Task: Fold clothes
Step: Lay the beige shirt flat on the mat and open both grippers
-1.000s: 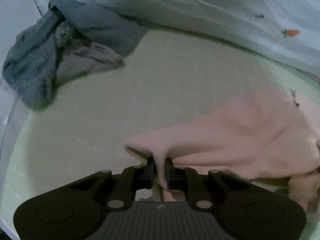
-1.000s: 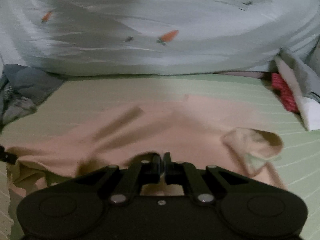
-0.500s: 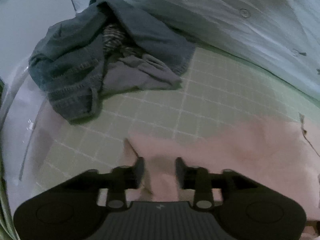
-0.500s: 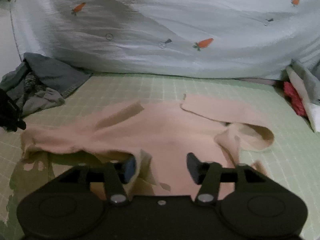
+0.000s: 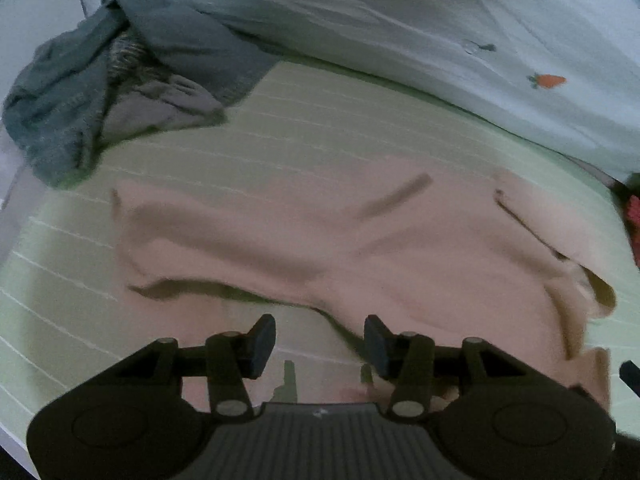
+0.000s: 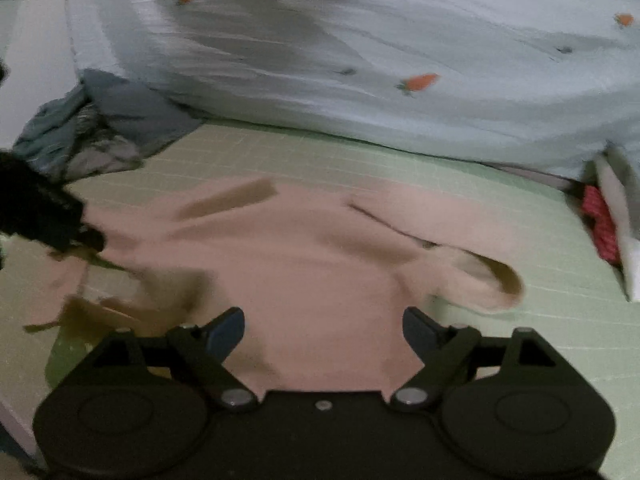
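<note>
A pale pink soft knit garment [image 5: 360,248] was spread over the light green grid-lined sheet [image 5: 304,128], with one sleeve stretched to the left and a rolled part at the right. The black left gripper [image 5: 320,340] was held above the near edge of the garment with its fingers well apart, and nothing was clamped between them. The black right gripper [image 6: 323,330] was also seen with its fingers wide apart over the near middle of the garment [image 6: 320,272], without gripping it. A heap of dark grey-blue clothes [image 5: 100,80] was lying at the far left. A pale blue quilt with small carrot prints [image 6: 360,48] was piled along the far side.
</note>
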`<action>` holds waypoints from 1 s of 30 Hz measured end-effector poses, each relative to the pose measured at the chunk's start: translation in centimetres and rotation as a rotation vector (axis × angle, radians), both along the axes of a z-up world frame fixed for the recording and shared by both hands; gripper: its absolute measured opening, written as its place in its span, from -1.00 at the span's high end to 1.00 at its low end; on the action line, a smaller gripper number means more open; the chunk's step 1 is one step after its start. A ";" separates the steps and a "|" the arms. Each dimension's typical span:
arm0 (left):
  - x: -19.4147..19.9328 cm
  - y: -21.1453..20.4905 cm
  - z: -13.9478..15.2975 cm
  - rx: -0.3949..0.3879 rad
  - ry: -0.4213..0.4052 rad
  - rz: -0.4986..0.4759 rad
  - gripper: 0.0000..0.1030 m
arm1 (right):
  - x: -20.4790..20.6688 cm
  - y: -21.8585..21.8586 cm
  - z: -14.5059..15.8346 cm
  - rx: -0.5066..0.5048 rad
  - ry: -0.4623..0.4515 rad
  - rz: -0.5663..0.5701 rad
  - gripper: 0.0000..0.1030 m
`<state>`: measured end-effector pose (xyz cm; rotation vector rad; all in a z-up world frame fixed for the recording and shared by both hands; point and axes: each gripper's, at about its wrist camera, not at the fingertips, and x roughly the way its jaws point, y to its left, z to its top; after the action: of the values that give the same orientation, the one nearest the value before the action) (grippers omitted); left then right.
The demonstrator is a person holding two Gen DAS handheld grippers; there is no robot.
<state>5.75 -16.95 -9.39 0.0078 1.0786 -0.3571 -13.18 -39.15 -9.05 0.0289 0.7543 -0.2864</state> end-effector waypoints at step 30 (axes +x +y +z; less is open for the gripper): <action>-3.1 -3.2 2.4 -0.118 -0.028 0.111 -0.47 | -4.4 -15.1 -0.7 0.149 0.008 -0.177 -0.40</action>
<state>2.63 -20.16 -6.98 -0.1515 1.0248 -0.3187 -17.61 -54.29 -9.77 0.2367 0.7809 -0.3984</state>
